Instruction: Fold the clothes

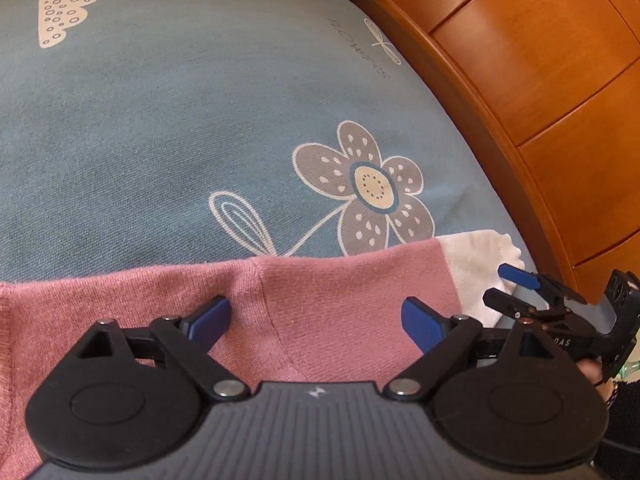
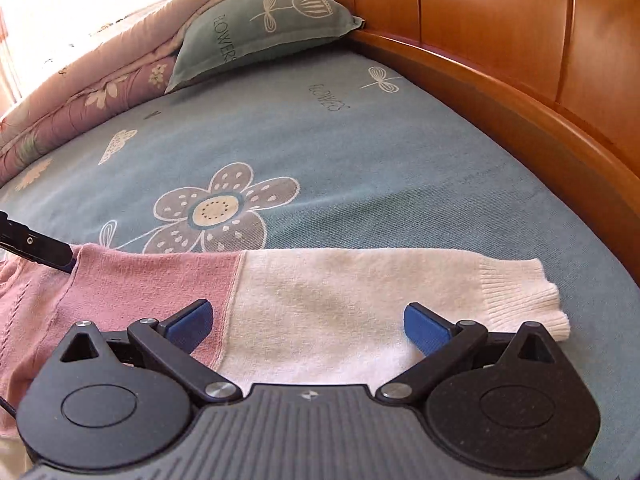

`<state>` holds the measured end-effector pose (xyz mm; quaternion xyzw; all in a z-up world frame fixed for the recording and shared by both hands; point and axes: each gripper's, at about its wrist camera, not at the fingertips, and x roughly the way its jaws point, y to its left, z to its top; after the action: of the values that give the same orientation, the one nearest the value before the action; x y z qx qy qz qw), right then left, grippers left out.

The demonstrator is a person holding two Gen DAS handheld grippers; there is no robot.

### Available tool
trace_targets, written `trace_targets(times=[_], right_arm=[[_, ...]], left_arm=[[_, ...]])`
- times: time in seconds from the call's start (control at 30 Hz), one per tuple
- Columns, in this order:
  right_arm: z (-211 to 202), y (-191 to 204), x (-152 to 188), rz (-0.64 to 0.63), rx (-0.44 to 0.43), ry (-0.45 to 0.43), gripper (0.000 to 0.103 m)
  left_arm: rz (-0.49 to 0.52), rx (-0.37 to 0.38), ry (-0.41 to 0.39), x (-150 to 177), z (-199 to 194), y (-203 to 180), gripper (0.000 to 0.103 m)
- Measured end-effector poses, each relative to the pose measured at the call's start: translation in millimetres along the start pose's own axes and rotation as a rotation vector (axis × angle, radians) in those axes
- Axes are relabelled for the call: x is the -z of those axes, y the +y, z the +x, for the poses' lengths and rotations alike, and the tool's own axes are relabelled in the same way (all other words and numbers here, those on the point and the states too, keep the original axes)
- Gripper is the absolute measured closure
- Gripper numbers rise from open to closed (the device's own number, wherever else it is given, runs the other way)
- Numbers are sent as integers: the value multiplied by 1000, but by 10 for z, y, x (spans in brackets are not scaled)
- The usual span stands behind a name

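Your sweater (image 2: 280,300) lies flat on the bed (image 2: 360,160), its sleeve stretched sideways across both pairs of fingers, the white ribbed cuff (image 2: 520,292) pointing toward the wooden headboard (image 2: 520,40) just past your right gripper (image 2: 308,320). Those fingers are spread, gripping nothing, over the white part. Your left gripper (image 1: 316,320) is also spread, over the pink part. Beyond the fingers the blue flowered sheet runs to a matching pillow (image 2: 260,28) and a folded pink quilt (image 2: 80,92).
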<state>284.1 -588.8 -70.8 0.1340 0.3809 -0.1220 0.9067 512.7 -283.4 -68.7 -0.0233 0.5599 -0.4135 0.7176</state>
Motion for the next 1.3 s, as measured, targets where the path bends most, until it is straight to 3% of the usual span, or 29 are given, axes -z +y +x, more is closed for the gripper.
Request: trace_targets(times=[0.1,0.23,0.33,0.4,0.5,0.6,0.7,0.87,0.93,1.1,1.3], right_arm=[[145,5,-25,-12,47,31,0],[136,-160,-56,48,151,-1,0],[108,-352,-93,134,206,-22,0],[180,-423,-98,120,223,18,0],[186,-303,-137,54,229,42,0],[98,-90,-123,24,177,17,0],[68,144,-66,19,147,18,0],[12,568,19,15,100,32,0],[-61,776,33,-5,65,25,0],[-237,1383,109,-111,-53,22,0],[-470,2271,395,-260,-288,80,0]], left_arm=[[5,1,3,18,-9,34,11],[-26,-25,12,-18,-91,64,11],[14,-57,10,-9,-139,56,10],[14,-92,24,2,-109,76,12],[17,-54,-25,-24,-173,-8,12],[67,-31,-14,-55,-84,-136,11],[95,-97,17,-69,125,-157,12],[103,-100,-69,-138,-238,-255,10],[99,-123,-71,-80,-406,-197,10],[15,-202,-57,319,-818,86,10],[-135,-243,-59,954,-1289,523,10]])
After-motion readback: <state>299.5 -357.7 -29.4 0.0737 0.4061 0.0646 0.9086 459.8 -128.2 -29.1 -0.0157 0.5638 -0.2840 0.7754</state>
